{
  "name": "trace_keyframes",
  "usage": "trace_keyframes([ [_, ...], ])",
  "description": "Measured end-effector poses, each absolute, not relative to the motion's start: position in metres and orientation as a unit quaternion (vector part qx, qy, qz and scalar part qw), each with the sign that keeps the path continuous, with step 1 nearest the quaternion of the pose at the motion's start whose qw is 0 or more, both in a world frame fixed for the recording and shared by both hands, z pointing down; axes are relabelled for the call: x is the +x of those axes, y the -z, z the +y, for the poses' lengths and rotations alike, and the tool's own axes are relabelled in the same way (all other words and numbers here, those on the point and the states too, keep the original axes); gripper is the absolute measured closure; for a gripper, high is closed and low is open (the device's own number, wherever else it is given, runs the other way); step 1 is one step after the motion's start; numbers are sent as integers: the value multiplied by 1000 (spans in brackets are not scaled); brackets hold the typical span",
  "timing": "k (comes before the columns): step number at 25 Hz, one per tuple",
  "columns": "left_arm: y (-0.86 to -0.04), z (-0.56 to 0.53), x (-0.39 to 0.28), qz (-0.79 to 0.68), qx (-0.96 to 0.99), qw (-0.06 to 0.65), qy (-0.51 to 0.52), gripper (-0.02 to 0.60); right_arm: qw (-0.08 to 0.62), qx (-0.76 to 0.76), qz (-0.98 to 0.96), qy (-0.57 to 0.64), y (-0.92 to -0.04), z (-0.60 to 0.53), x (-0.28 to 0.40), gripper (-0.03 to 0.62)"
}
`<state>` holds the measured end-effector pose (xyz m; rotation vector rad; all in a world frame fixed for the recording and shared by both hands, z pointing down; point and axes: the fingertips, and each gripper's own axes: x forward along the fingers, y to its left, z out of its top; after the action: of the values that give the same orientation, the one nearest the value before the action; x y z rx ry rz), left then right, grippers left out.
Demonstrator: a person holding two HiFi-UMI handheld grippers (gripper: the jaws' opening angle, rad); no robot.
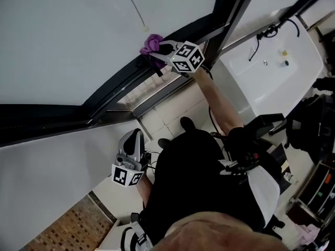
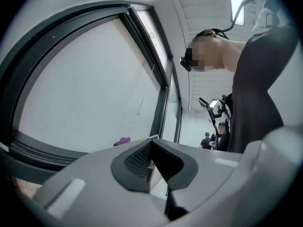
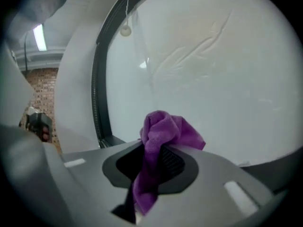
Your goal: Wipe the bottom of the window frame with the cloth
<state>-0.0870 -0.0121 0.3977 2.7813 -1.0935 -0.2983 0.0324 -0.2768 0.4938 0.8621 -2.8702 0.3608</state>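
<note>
A purple cloth [image 1: 152,44] is bunched in my right gripper [image 1: 160,50], which is shut on it. In the head view the cloth sits at the dark bottom rail of the window frame [image 1: 118,88], where the rail meets the white pane. In the right gripper view the cloth [image 3: 165,129] sticks out between the jaws of my right gripper [image 3: 158,150], in front of the pane, with the frame [image 3: 99,93] to the left. My left gripper [image 1: 136,137] hangs low by the white wall, shut and holding nothing. The left gripper view shows my left gripper [image 2: 151,157], the frame [image 2: 28,148] and the distant cloth [image 2: 122,140].
A blind cord with a small pull [image 1: 145,28] hangs over the pane just above the cloth. A vertical frame post [image 1: 230,9] stands right of my right gripper. Below the window is a tiled ledge [image 1: 172,106]. A white basin [image 1: 272,69] lies at right, brick surface [image 1: 68,224] at bottom left.
</note>
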Motion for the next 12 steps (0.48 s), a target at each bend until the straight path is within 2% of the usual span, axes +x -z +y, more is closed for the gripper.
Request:
trace_keyframes([
  [5, -400, -22, -59, -354, 928, 68, 95, 581, 29, 204, -969, -135, -490, -208, 45, 523],
  [9, -401, -29, -34, -342, 933, 69, 83, 581, 37, 111, -990, -84, -484, -118, 58, 523],
  [12, -403, -31, -23, -340, 934, 74, 77, 581, 15, 160, -985, -57, -466, -121, 73, 522],
])
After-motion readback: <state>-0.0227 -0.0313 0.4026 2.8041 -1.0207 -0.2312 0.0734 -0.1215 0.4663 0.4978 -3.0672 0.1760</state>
